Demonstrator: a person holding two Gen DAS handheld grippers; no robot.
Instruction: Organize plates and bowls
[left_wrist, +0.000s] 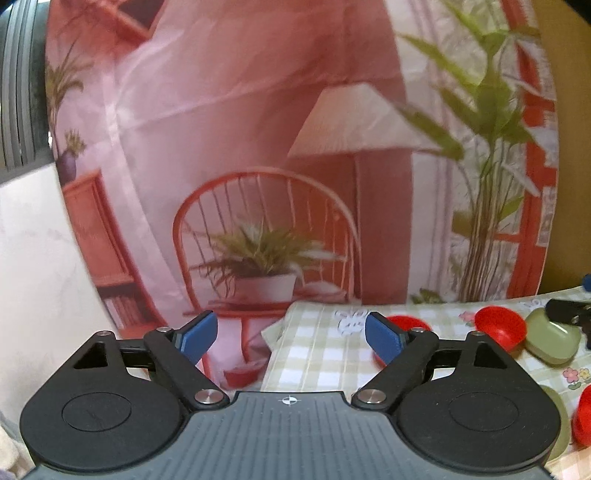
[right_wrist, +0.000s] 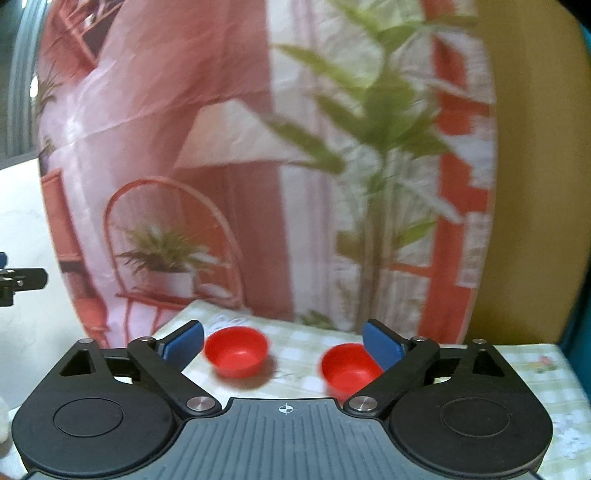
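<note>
Left wrist view: left tongs (left_wrist: 290, 336) apart, empty, above the checked surface (left_wrist: 317, 354) edge. Red bowl (left_wrist: 500, 326) touches a green plate (left_wrist: 550, 341).

Right wrist view: right tongs (right_wrist: 282, 341) apart, empty. Two red bowls (right_wrist: 236, 350) (right_wrist: 347, 367) sit beyond them. Likely light, stiff, slick plastic; pinch a rim.

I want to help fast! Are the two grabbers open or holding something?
Left gripper: open, holding nothing.
Right gripper: open, holding nothing; two red bowls sit on the table beyond it.
</note>
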